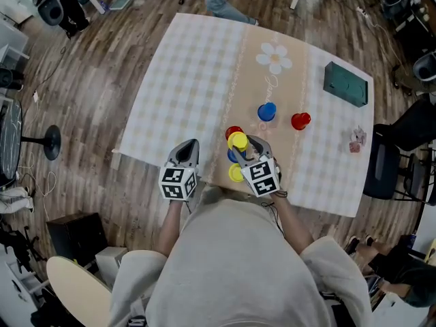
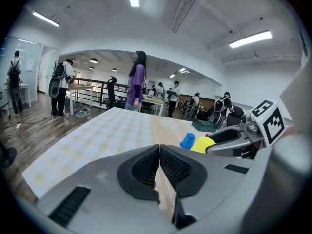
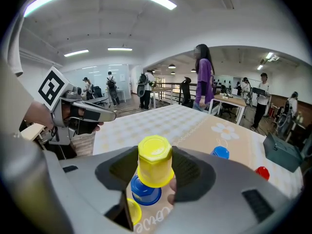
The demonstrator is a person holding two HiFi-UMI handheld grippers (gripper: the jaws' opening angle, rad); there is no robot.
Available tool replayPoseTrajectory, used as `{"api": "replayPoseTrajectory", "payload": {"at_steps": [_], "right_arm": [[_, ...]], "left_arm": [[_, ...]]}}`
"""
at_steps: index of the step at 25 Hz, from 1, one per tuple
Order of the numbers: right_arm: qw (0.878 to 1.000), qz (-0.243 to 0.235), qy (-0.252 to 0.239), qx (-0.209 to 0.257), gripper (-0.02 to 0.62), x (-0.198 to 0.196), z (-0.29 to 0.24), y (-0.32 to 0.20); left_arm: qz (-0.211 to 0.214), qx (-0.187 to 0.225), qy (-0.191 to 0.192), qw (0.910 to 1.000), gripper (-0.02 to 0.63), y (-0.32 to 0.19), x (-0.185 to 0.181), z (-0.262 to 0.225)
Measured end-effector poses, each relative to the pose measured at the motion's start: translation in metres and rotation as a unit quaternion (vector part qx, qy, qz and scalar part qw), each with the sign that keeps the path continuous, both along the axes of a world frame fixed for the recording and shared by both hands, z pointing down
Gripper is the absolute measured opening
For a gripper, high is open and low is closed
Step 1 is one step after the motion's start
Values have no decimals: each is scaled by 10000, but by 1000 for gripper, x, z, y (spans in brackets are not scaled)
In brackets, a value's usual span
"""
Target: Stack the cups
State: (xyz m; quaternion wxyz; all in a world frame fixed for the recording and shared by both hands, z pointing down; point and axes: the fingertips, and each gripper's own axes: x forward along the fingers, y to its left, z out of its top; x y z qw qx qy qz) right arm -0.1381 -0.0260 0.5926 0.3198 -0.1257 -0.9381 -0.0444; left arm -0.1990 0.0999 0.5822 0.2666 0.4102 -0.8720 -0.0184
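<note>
Near the front edge of the worktop [image 1: 191, 80], which is covered in a pale checked cloth with a daisy printed on its beige band, the right tongs [image 1: 245, 148] pinch an upturned yellow cup [image 3: 155, 161] by its sides, base uppermost. The cup hangs directly over an upturned blue cup [image 3: 145, 192] standing on the cloth. From where I stand I cannot tell whether the two touch. A second yellow cup [image 1: 236, 174] sits on the cloth just beside the blue one, on the side nearer the person. A red cup [image 1: 234, 132] stands just beyond the held cup. Farther across the cloth, a second blue cup [image 1: 266, 112] and a second red cup [image 1: 300, 121] stand near each other, well apart from the cluster at the tongs. The left tongs [image 2: 159, 152] are off to the left of all this, over the near edge of the worktop, their dark ribbed pads pressed together with nothing between them. A dark green box [image 1: 345, 84] lies toward the far right corner. Beyond the far edge, a person in a purple top [image 2: 137, 84] stands on the wooden floor.
</note>
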Motion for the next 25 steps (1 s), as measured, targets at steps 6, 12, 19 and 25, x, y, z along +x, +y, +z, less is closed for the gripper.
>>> {"api": "replayPoseTrajectory", "payload": {"at_steps": [6,12,19,25], "right_arm": [[10000,58,-37,-15,218,6,6,-1],[9999,19,-111,-19,221,7,6,0],[9994,42,-327,-142,290,10,-3,-1],[9973,361,-595,-232,273,25,-16,-19]], "left_arm": [[38,33,-28,10000,14,-5,7,4],[65,25,-28,10000,14,-5,8,6],[126,10,-46,9999,14,-8,6,3],[301,-16,-80,9995,14,-21,9,3]]}}
